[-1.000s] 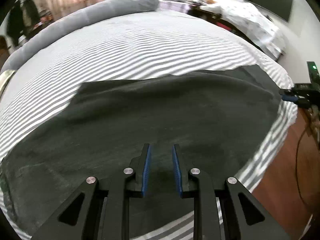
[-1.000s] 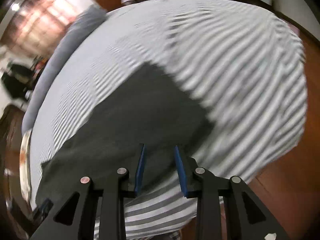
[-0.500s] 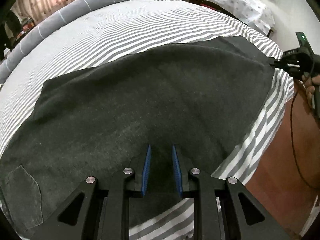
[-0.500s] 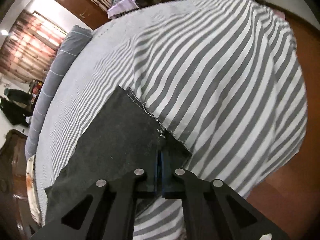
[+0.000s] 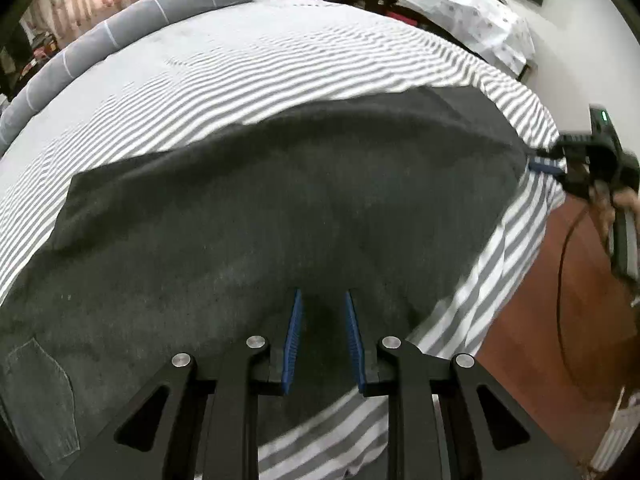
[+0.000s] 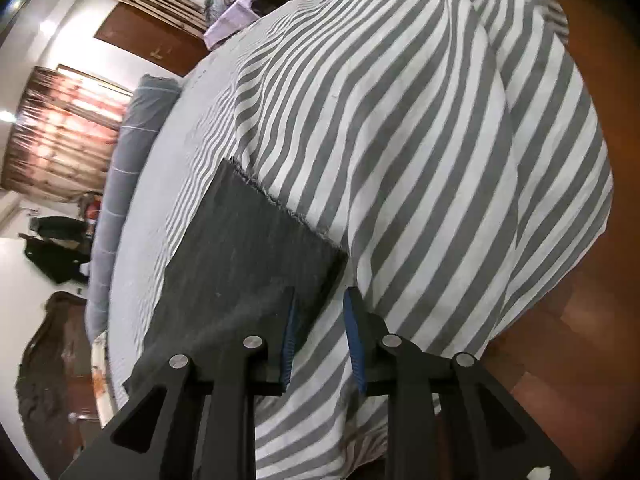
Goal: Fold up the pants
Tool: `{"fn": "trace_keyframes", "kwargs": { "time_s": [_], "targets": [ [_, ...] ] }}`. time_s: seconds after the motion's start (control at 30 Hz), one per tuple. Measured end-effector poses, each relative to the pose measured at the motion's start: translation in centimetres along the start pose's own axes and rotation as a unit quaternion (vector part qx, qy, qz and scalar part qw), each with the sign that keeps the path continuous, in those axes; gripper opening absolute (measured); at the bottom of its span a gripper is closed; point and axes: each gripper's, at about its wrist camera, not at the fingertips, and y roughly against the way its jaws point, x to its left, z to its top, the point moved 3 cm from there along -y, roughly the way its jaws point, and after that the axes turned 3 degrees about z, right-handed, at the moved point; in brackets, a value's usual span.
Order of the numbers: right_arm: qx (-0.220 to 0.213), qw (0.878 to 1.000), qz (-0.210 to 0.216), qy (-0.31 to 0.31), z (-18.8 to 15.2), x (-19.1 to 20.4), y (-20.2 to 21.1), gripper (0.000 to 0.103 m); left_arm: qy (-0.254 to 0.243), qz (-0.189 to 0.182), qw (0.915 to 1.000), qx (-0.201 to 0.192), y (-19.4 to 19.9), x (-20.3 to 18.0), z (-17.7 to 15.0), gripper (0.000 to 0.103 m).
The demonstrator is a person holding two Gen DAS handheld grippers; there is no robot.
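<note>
Dark grey pants lie spread flat across the striped bed sheet, with a back pocket at the lower left. My left gripper is open just above the pants near their front edge; dark cloth shows in the gap, unpinched. In the right wrist view the frayed hem end of the pants lies on the sheet. My right gripper is at the hem's near corner, jaws opening, the cloth edge between them without being pressed. The right gripper also shows at the pants' far right end.
A grey bolster pillow runs along the bed's far side. Brown wooden floor starts right of the bed edge, where the sheet hangs down. A hand and a cable hold the right tool. Cluttered furniture stands behind.
The right gripper came down to the hem corner, shut on it half a second ago, and now stands open again. The left gripper came closer over the pants, then held still.
</note>
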Motion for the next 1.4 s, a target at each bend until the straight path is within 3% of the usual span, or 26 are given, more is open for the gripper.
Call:
{"fn": "trace_keyframes", "kwargs": {
  "time_s": [0.27,0.4,0.57,0.63,0.73,0.93,1.1,1.27,1.4],
  "targets": [
    [-0.022,0.998,0.058,0.013,0.8,0.5,-1.5,0.023,0.01,0.005,0.9999,0.001,-1.6,-1.5,2.2,0.023],
    [-0.028,0.996,0.081,0.002,2.1,0.7,-1.3,0.011,-0.003,0.0,1.0,0.001,-2.1,-2.7,2.8,0.023],
    [-0.02,0.992,0.121,0.038,1.8,2.5,-0.6,0.012,-0.012,-0.007,0.9999,0.001,-2.6,-3.7,3.3,0.023],
    [-0.02,0.994,0.096,0.044,1.7,2.2,-0.9,0.013,-0.011,-0.008,0.9999,0.002,-2.9,-4.1,3.4,0.023],
    [-0.002,0.995,0.09,0.037,0.8,1.7,-1.9,0.013,-0.017,-0.008,0.9998,0.002,-3.1,-4.6,3.6,0.023],
    [-0.004,0.994,0.102,0.022,0.7,1.9,-2.6,0.014,-0.018,-0.01,0.9998,-0.002,-3.4,-5.0,4.0,0.023],
    [0.0,0.995,0.094,0.019,1.3,2.8,-2.0,0.007,0.007,-0.025,0.9997,0.007,-4.2,-4.4,3.9,0.023],
    [-0.007,0.993,0.113,0.025,1.6,5.4,0.0,0.006,0.039,-0.06,0.9974,0.009,-4.3,-3.4,3.9,0.023],
    [-0.002,0.988,0.14,0.058,1.5,10.3,1.3,0.006,0.068,-0.089,0.9936,0.012,-3.3,-2.2,4.0,0.023]
  ]
}}
